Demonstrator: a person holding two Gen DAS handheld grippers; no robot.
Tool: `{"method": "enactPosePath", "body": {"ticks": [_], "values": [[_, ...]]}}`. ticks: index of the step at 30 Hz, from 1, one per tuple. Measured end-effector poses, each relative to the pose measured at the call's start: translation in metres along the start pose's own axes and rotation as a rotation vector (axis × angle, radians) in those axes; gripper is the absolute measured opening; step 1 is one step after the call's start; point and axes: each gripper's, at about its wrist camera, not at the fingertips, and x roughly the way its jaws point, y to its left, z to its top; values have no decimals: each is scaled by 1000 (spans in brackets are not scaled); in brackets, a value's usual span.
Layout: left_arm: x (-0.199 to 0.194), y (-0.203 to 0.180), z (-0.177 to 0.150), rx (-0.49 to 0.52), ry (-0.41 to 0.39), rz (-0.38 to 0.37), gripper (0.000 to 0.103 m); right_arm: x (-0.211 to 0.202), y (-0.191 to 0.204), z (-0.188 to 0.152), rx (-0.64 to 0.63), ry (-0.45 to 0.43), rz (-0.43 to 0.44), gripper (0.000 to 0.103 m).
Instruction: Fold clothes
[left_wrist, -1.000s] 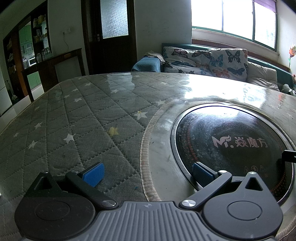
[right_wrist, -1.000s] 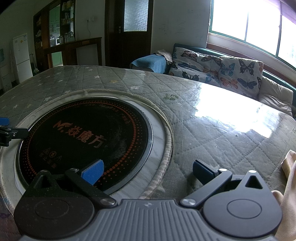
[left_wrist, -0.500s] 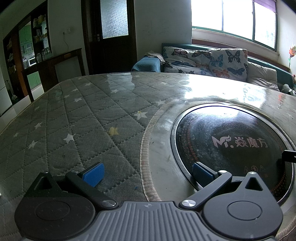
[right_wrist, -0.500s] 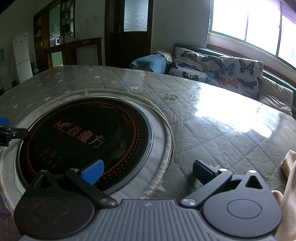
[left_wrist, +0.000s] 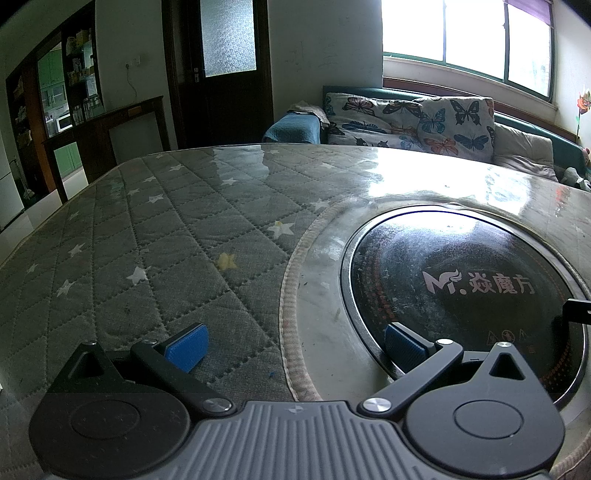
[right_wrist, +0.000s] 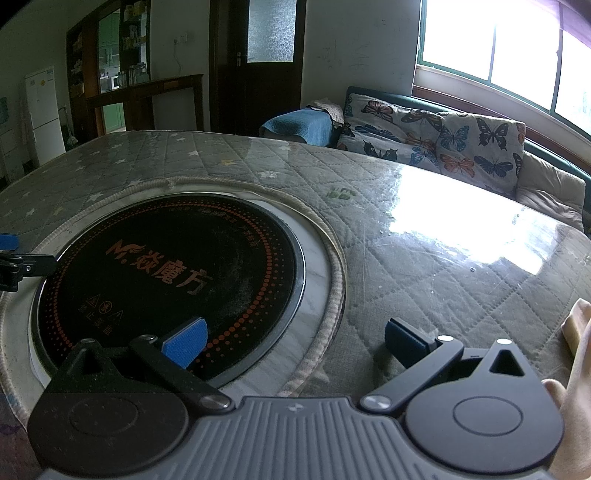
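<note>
No garment lies between the fingers in either view. My left gripper (left_wrist: 295, 345) is open low over the quilted grey star-patterned table cover (left_wrist: 155, 236), its blue pads spread wide with nothing between them. My right gripper (right_wrist: 295, 343) is open too, hovering over the edge of the round black cooktop (right_wrist: 173, 273). A pale cream bit of cloth (right_wrist: 576, 325) shows at the far right edge of the right wrist view, next to a hand (right_wrist: 570, 413). The left gripper's tip (right_wrist: 11, 254) pokes in at that view's left edge.
The round black cooktop (left_wrist: 465, 291) is set into the table under a glossy clear sheet. Behind the table stands a sofa with butterfly cushions (left_wrist: 417, 118) and a blue blanket (left_wrist: 293, 129). A dark door (left_wrist: 221, 74) and shelves (left_wrist: 55, 103) are at the back left.
</note>
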Motion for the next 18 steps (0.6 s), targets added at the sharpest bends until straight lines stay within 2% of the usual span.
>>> {"method": "enactPosePath", "body": {"ticks": [18], "values": [[0,-2,1,2,1,1,103,0,0,0,2,0,1,103]]}}
